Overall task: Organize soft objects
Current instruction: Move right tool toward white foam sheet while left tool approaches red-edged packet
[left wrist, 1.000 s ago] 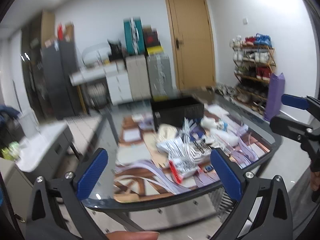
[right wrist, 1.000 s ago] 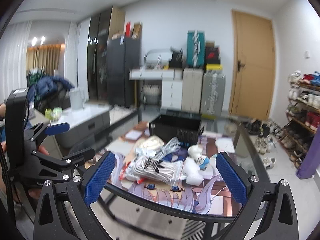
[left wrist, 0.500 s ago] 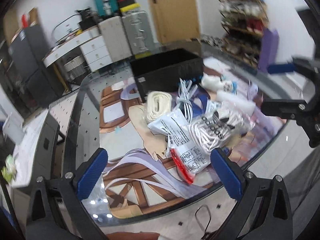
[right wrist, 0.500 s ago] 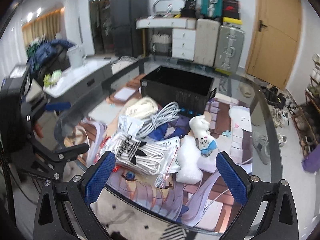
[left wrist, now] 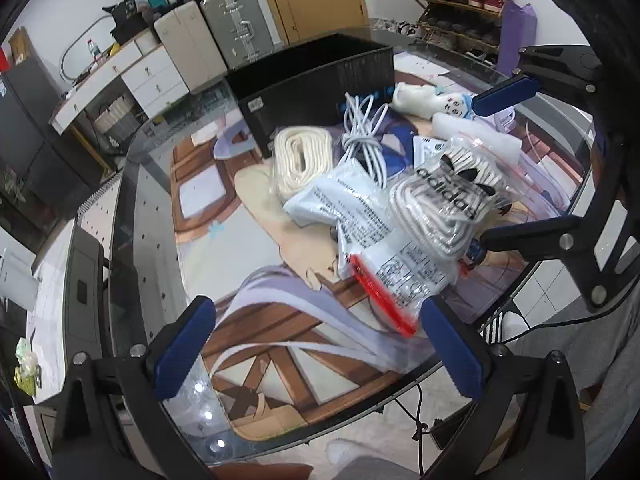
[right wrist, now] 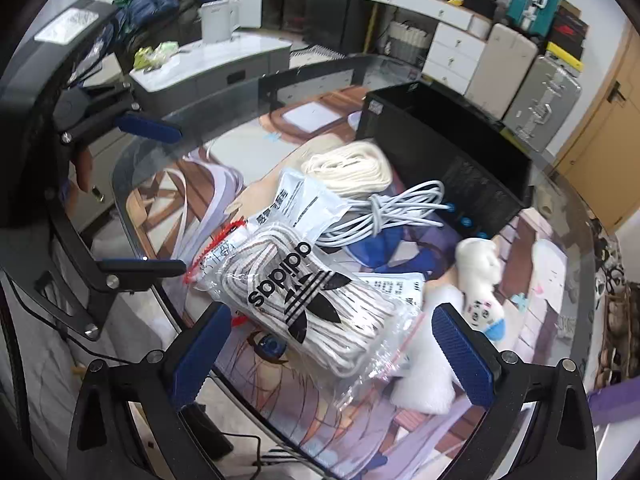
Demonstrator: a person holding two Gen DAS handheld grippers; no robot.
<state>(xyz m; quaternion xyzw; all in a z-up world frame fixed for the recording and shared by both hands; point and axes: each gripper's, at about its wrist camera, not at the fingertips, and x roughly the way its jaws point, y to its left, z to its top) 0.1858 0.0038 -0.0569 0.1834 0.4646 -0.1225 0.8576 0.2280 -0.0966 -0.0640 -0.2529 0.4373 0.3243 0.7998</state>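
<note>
Both grippers, left gripper (left wrist: 316, 344) and right gripper (right wrist: 332, 340), hover with fingers wide apart; bagged laces (right wrist: 316, 304) at twelve o'clock, black bin (right wrist: 448, 156) beyond

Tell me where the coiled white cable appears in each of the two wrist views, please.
Left wrist view: the coiled white cable lies above centre, right of the cream rope bundle.
Right wrist view: the cable lies right of centre, below the rope bundle.
Shared landmark: the black open box stands just behind the cable in both.
</note>
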